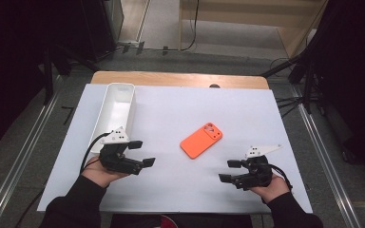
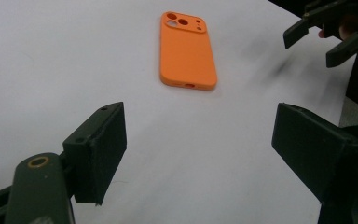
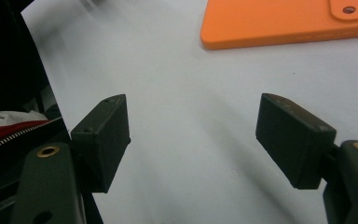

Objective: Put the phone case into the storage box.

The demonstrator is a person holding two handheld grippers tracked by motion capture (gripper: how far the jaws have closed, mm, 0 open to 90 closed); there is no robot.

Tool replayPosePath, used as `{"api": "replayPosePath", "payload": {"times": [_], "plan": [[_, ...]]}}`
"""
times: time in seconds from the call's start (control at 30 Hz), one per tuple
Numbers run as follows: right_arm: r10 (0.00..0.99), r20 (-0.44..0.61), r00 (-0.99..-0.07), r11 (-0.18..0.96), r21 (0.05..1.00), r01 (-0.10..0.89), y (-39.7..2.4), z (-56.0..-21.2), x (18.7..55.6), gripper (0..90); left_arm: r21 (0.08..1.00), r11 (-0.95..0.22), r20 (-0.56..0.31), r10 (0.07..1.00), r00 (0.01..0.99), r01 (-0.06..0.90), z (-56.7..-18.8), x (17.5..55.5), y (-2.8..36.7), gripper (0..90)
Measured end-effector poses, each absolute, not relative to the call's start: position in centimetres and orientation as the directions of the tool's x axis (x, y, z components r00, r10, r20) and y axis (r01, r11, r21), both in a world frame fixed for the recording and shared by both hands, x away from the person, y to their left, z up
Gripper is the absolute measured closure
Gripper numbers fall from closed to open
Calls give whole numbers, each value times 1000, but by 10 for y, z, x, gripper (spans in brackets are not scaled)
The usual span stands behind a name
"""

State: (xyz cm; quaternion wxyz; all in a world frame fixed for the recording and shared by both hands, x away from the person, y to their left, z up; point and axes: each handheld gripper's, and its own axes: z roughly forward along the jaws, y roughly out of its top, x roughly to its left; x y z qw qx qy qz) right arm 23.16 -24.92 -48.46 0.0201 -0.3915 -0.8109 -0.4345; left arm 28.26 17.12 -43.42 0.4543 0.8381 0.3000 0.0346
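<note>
White table [image 1: 171,190], large; white bin [image 1: 116,111] stood at its far left; orange case [image 1: 201,140] lay flat mid-table, camera cutouts up. Left gripper [image 1: 141,153] and right gripper [image 1: 229,171] flanked it, jaws spread, empty. Likely best pinched across its long edges

One orange phone case [image 1: 201,140], one white bin [image 1: 116,111]

So there's a white sheet-covered table [image 1: 247,114] with a strip of bare wood showing along the far edge. A long white plastic tray [image 1: 115,111] sits near the left side, running front to back. An orange phone case [image 1: 201,140] lies camera-cutouts up around the middle, well apart from the tray.
</note>
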Motion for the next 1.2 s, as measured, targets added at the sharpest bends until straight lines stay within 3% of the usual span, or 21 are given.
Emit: {"api": "replayPosePath", "payload": {"times": [1.2], "plan": [[609, 378, -697, 323, 685, 653, -248, -485, 232, 248, 763, -405, -274, 504, 819, 504, -425, 322, 130, 185]]}}
